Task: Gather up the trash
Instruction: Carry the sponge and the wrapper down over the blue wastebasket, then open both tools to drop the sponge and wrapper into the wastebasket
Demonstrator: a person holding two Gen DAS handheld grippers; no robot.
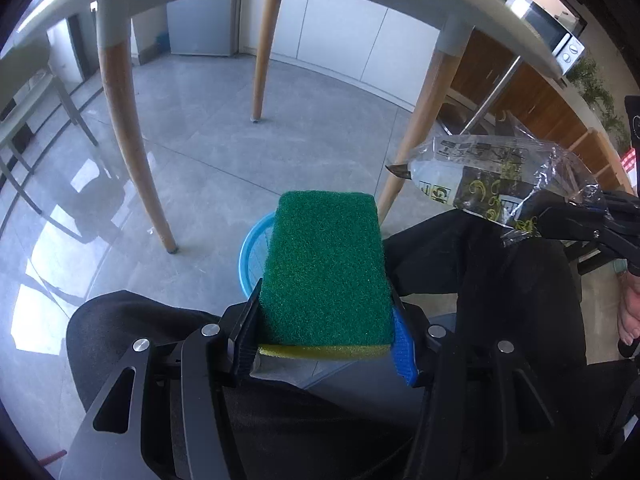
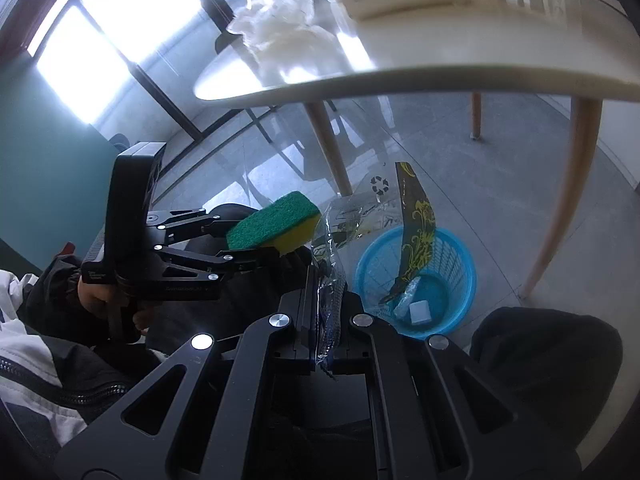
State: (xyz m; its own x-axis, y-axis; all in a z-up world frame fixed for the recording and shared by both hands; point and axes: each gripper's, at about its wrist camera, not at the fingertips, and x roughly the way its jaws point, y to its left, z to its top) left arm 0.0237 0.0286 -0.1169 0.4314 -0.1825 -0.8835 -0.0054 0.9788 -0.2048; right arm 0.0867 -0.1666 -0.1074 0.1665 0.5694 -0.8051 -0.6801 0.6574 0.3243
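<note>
The left gripper grasps a green-and-yellow sponge between its pads, above the blue basket on the floor. The right gripper is clenched on a clear plastic wrapper hanging over the basket's near left rim. Inside lies a white block, possibly foam. The white table stands beyond.

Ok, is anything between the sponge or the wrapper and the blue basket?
Nothing visible: the green-and-yellow sponge and clear plastic wrapper hang over the blue plastic basket's open mouth, beside the person's dark-trousered knees.
</note>
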